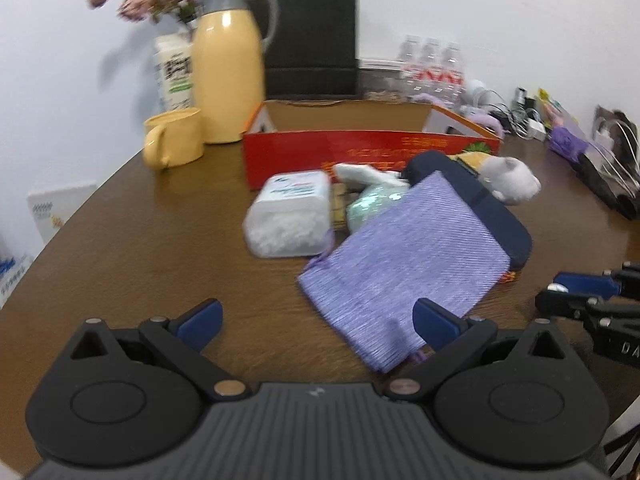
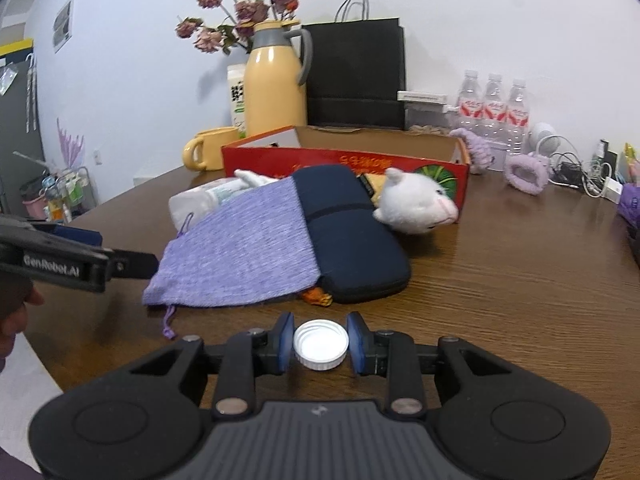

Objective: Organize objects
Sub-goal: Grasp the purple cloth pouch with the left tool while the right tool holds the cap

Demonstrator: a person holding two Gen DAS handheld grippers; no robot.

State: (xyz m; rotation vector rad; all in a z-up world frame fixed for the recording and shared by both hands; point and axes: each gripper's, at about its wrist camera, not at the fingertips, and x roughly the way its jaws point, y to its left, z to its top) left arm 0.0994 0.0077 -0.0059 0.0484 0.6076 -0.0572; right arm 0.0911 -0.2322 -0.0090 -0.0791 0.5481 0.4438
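Bottle cap (image 2: 320, 344), white, clamped between blue fingers (image 2: 283, 342) of right gripper (image 2: 320, 346), held just above brown worktop (image 2: 500, 288). Left gripper (image 1: 318, 322) spread wide, nothing gripped; corner of purple drawstring pouch (image 1: 396, 272) seen just beside its right finger (image 1: 434, 322). Ahead of both fingers: pouch draped over navy case (image 2: 352, 240), white plush toy (image 2: 416, 204) and clear cotton-swab box (image 1: 288, 216) alongside. Farther ahead, open red cardboard box (image 1: 360, 152); yellow mug (image 1: 174, 138) and yellow thermos jug (image 1: 228, 64) at its left.
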